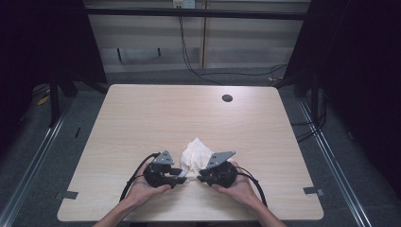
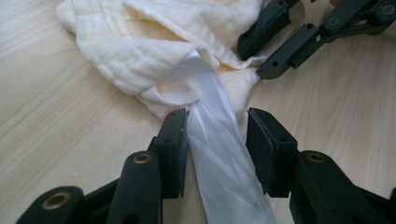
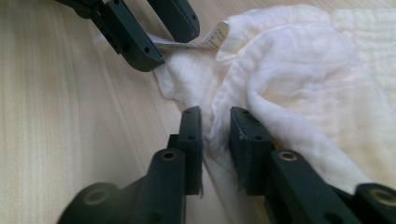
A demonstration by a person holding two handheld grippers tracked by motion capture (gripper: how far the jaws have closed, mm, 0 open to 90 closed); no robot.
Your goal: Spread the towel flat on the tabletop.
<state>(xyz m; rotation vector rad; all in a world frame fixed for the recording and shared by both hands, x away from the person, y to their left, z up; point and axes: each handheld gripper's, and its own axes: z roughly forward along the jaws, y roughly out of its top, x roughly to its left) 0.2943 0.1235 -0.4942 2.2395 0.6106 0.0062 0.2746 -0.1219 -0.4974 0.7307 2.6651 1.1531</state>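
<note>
A crumpled cream cloth (image 1: 196, 153) lies on the wooden table (image 1: 165, 113) near its front edge. From the cloth (image 2: 154, 42) a shiny white label strip (image 2: 219, 154) runs back between the jaws of my left gripper (image 2: 217, 135), which hold it by its edges. My right gripper (image 3: 215, 135) has its jaws close together, pinching a fold at the edge of the cloth (image 3: 299, 70). Both grippers (image 1: 182, 174) (image 1: 201, 177) meet tip to tip at the cloth's near end, each held in a hand. The left gripper (image 3: 163, 39) with the printed label (image 3: 210, 39) shows in the right gripper view.
A round cable hole (image 1: 227, 98) sits in the table's far right part. Bare wood stretches beyond and to both sides of the cloth. Dark curtains, metal floor rails and black cables surround the table.
</note>
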